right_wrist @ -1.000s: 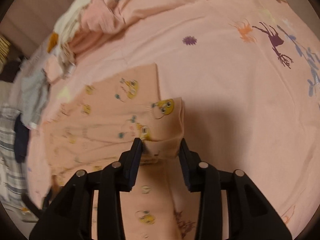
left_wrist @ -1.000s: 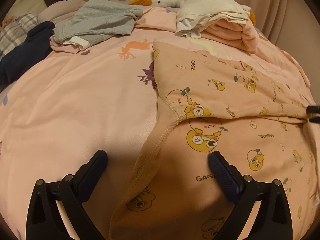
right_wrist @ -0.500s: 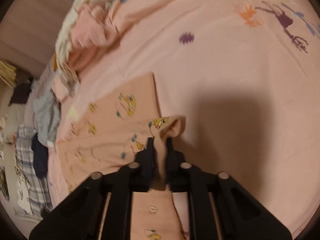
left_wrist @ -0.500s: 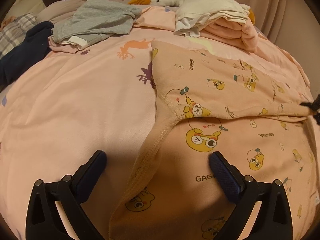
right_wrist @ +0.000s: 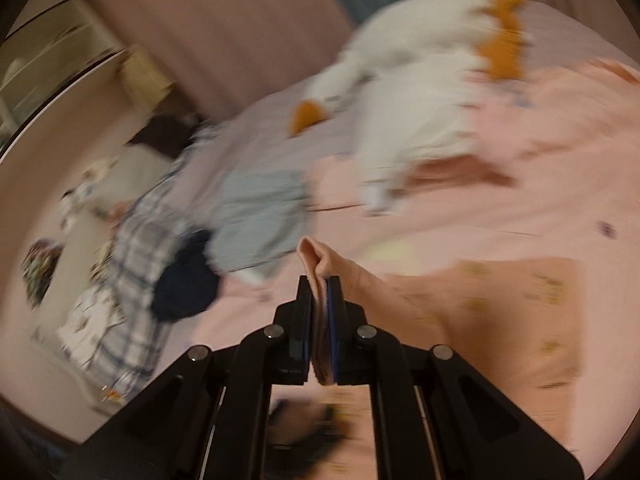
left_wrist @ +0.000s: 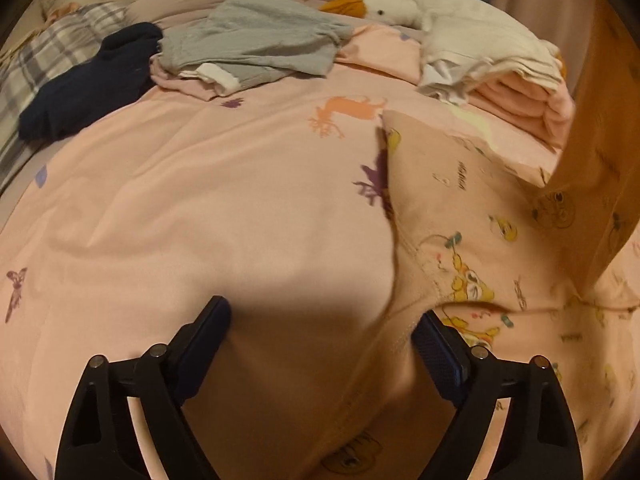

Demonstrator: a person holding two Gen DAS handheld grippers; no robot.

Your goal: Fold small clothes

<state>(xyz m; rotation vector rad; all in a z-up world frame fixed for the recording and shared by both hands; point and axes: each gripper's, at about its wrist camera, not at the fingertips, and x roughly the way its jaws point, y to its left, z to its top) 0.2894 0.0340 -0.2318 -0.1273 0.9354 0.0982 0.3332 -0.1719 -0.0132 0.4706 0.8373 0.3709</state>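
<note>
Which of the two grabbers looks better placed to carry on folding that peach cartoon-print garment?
The right gripper, probably: it is already clamped on a pinch of the peach garment and holds it lifted off the pink bedspread. The left gripper holds nothing; its jaws are closing astride the garment's seamed edge.

The left wrist view looks steeply down, close over the pink bed sheet (left_wrist: 200, 200). The right wrist view looks more level across the bed. Both share the plush goose (left_wrist: 384, 6) and the printed peach garment (right_wrist: 500, 312).

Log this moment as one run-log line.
task: fold small clothes | right gripper: shut on peach printed garment, edge lifted | left gripper: closing, astride garment hem, not gripping | surface: pink bedsheet
</note>
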